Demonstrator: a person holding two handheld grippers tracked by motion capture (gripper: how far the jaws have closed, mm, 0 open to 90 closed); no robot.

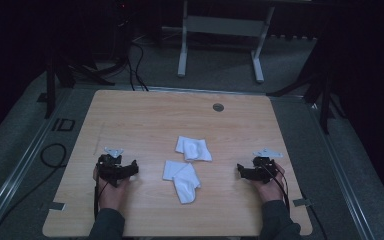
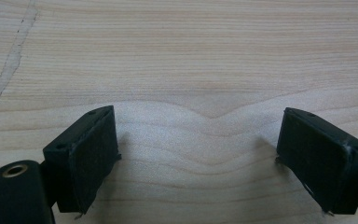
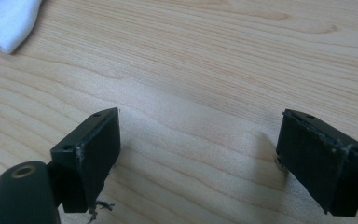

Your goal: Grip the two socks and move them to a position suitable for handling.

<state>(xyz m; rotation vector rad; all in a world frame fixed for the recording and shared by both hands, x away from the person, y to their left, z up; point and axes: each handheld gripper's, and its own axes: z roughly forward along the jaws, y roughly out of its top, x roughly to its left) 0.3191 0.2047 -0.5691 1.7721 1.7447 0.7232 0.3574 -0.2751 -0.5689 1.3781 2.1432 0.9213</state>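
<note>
**Two grippers at rest, two white cloths between them**

Nearest the high camera: two dark sleeves and hands at the bottom edge, each holding a black gripper low over a pale wooden table [image 1: 145, 115]. Left gripper [image 1: 130, 169] sat near the table's front left, jaws spread wide with nothing between them, bare wood grain in the gap as seen in the left gripper view [image 2: 198, 154]. Right gripper [image 1: 241, 171] mirrored it at the front right, jaws likewise parted and empty [image 3: 198, 154].

Between the two, well apart from either, lay two white socks. Nearer sock [image 1: 182, 178] rumpled, folded over itself, toe end pointing toward the person. Farther sock [image 1: 193, 149] bunched into a rough square just beyond it, the two close, possibly touching at a corner. Corner of white fabric [image 3: 7, 21] visible at the upper left of the right gripper view.

Also in the high view: a small round grommet [image 1: 218, 107] near the far edge, cables and a metal stand on the grey floor beyond.

Likely risks from here: thin fabric lying flat on wood, so jaws could close on air or scrape the surface; a pinch through only one layer could let the sock unfold and drag; a reach for one sock could snag its neighbour.
</note>
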